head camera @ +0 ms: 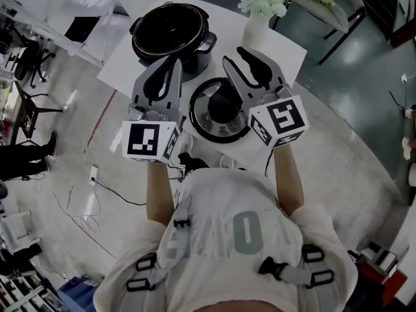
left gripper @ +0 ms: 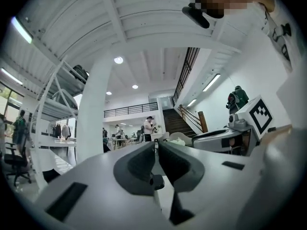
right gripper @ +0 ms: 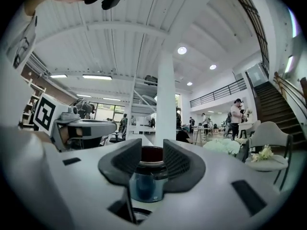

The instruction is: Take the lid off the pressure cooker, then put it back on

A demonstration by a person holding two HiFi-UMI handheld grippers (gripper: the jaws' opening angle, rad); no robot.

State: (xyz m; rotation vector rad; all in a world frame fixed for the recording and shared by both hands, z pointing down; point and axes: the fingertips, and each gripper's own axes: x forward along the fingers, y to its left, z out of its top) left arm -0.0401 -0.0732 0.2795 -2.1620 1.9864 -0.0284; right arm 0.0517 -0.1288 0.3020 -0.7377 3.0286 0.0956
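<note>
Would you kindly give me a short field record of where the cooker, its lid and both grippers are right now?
Cooker pot: open, at the far side of the table
Lid: off, lying flat on the table, on the pot's near side
Left gripper: shut, empty, held up above the table
Right gripper: open, holding nothing, above the lid's edge
Vase of white flowers: right of the pot

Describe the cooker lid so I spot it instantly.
On the white table, find the open black pressure cooker. The lid lies flat just nearer the person, a round disc with shiny rim and black centre knob, unlike the white flower vase.
</note>
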